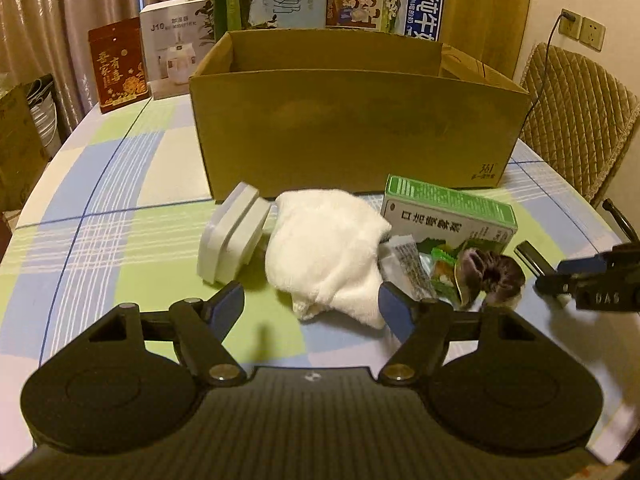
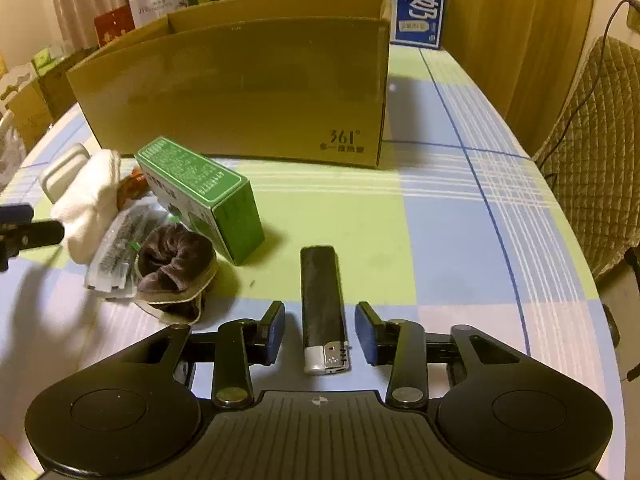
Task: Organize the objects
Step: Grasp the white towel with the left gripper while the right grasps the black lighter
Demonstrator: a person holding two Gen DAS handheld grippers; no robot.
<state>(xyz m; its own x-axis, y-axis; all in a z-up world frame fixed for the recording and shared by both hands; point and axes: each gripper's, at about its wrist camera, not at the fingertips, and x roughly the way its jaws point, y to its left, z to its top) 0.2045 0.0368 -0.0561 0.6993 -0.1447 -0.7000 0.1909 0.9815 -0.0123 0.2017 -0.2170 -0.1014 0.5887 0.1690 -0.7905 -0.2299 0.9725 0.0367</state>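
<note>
An open cardboard box (image 1: 352, 124) (image 2: 240, 92) stands on the checked tablecloth. In front of it lie a grey-white case (image 1: 230, 236), a white cloth (image 1: 324, 256) (image 2: 90, 200), a green medicine box (image 1: 452, 214) (image 2: 204, 196), plastic packets (image 1: 412, 266) (image 2: 116, 248), a dark scrunchie (image 1: 490, 272) (image 2: 176, 260) and a black lighter (image 2: 323, 308) (image 1: 530, 258). My left gripper (image 1: 312, 308) is open, its fingers either side of the cloth's near edge. My right gripper (image 2: 320, 330) (image 1: 576, 280) is open with the lighter lying between its fingers, apart from both.
Milk cartons (image 1: 384, 6) (image 2: 418, 4), a white appliance box (image 1: 176, 44) and a red box (image 1: 118, 64) stand behind the cardboard box. A quilted chair (image 1: 580, 120) (image 2: 592, 160) is at the table's right edge. Bare tablecloth (image 2: 460, 220) lies right of the lighter.
</note>
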